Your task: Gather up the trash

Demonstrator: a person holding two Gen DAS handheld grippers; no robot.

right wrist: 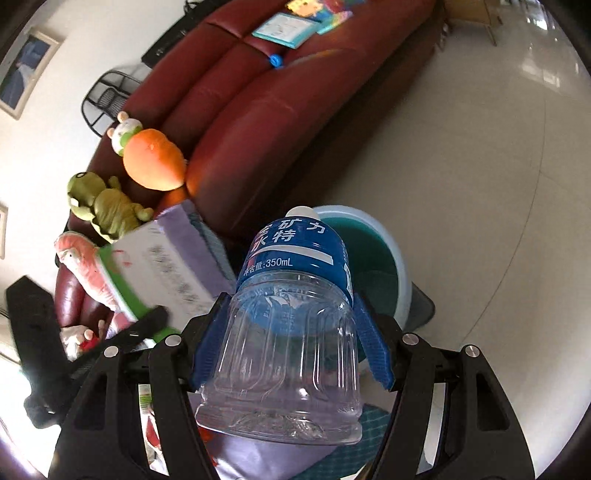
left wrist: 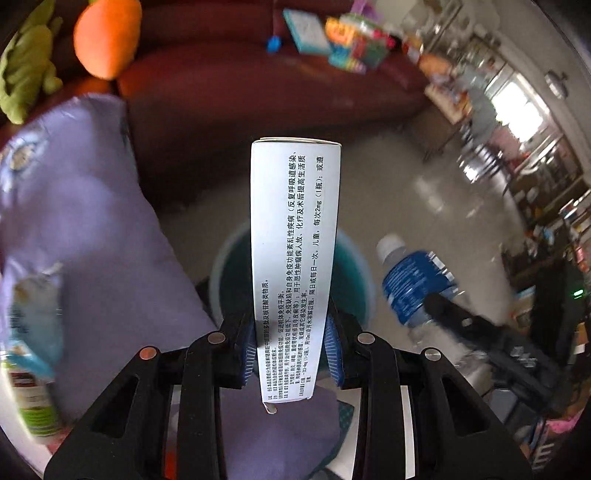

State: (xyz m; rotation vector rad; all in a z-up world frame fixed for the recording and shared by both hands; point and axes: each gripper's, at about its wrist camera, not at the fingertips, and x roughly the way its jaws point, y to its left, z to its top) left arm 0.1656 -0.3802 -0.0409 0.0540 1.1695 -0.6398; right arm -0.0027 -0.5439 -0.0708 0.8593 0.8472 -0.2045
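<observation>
My left gripper (left wrist: 291, 354) is shut on a white medicine box (left wrist: 293, 236) with black print, held upright above a light blue bin (left wrist: 354, 266) with a teal inside. My right gripper (right wrist: 291, 347) is shut on an empty clear plastic water bottle (right wrist: 288, 332) with a blue label and white cap. The bottle is held close above the same bin (right wrist: 384, 258). The bottle (left wrist: 413, 284) and the right gripper also show at the right of the left wrist view. The box (right wrist: 166, 266) and the left gripper show blurred at the left of the right wrist view.
A dark red sofa (right wrist: 266, 103) stands behind the bin, with plush toys (right wrist: 155, 162) and books (right wrist: 284, 26) on it. A purple cloth (left wrist: 92, 221) covers a surface at the left with packets (left wrist: 29, 325) on it. Pale tiled floor (right wrist: 480, 166) lies to the right.
</observation>
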